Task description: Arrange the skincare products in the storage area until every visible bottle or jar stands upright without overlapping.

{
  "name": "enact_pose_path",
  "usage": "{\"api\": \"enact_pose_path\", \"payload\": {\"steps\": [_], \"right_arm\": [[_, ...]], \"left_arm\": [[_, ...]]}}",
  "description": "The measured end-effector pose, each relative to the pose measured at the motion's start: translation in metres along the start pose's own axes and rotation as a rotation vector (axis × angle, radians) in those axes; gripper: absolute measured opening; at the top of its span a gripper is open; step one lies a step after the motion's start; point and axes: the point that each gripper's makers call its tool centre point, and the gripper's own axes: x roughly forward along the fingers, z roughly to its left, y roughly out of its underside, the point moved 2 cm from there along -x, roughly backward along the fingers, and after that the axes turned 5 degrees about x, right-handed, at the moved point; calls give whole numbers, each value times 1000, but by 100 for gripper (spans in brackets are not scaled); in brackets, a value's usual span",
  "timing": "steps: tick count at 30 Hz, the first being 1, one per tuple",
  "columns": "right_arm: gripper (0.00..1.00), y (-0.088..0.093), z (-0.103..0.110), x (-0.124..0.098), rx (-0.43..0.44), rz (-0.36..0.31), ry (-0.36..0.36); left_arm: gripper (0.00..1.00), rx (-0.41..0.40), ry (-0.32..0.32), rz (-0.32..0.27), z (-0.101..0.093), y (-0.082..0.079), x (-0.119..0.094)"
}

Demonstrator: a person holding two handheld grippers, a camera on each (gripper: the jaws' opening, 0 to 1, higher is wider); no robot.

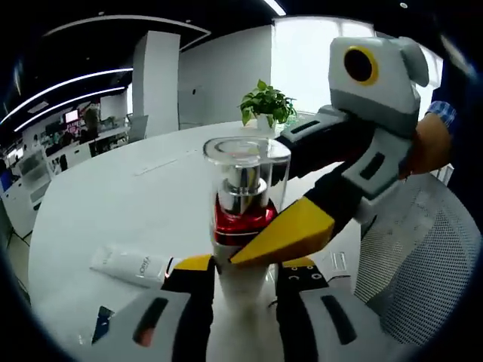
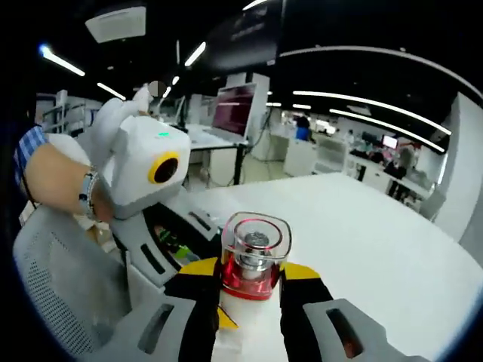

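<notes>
A white pump bottle (image 1: pixel 243 219) with a red band and a clear cap stands upright between my left gripper's (image 1: pixel 245 265) yellow-tipped jaws, which are shut on its lower body. My right gripper (image 1: pixel 281 235) reaches in from the right, with a yellow jaw laid against the red band. In the right gripper view the same bottle (image 2: pixel 253 260) sits between my right gripper's (image 2: pixel 249 273) jaws, shut on it just below the red band. There my left gripper (image 2: pixel 185 243) comes in from the left, low beside the bottle. A white tube (image 1: pixel 132 264) lies flat on the table to the left.
The round white table (image 1: pixel 128 196) stretches away, with a potted plant (image 1: pixel 266 105) at its far side. A grey mesh chair (image 1: pixel 423 256) stands at the right, seen also as mesh chair (image 2: pixel 60 271). A small dark item (image 1: pixel 102 323) lies near the table's front edge.
</notes>
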Motion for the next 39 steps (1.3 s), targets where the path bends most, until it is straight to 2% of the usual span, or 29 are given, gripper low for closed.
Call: {"api": "enact_pose_path", "payload": {"steps": [3,4,8,10,13,16,21,22,24,26,28,30,33,34,35,36,39], "right_arm": [[27,0,-2,-2,-8,7,-17],[27,0,-3,-3,-45,11,-34],[28,2,-8,-7,-95,36,-89],[28,2,-12,-10,-156,38,-114],[28,6,-19,-18,-179,55,-138],[28,11,-25,-24,-195,72,-144],[27,23,-31,-30,-196,99,-133],[28,26,-33,-32,-175,106,-117],[28,23,-34,-33,-61,66,-81],[28,13,-31,-33,55,-15,-51],[29,9,-31,-32,114,-54,-13],[31,9,-34,-30,98,-60,39],[33,11,-38,-23,110,-62,74],[31,11,-36,-21,150,-64,65],[28,10,-36,-20,152,-71,56],[28,9,-37,-21,126,-79,71],[28,9,-40,-21,123,-87,75]], "left_arm": [[24,21,-3,-10,0,-3,0],[24,21,1,-14,-1,-5,0],[23,32,10,-13,-4,-7,1],[21,34,17,-12,-6,-7,2],[13,34,22,-1,-7,-5,2],[8,19,30,3,-7,-6,5],[12,66,12,3,-10,-12,10],[12,70,11,7,-10,-11,11],[11,65,8,9,-9,-11,11],[11,58,12,9,-10,-12,11],[10,57,18,7,-13,-13,13],[11,78,11,11,-14,-14,17],[13,96,6,19,-14,-13,20],[14,97,7,21,-14,-13,20],[14,97,12,21,-14,-12,20],[14,91,12,22,-13,-12,19],[12,83,-1,31,-9,-10,16]]}}
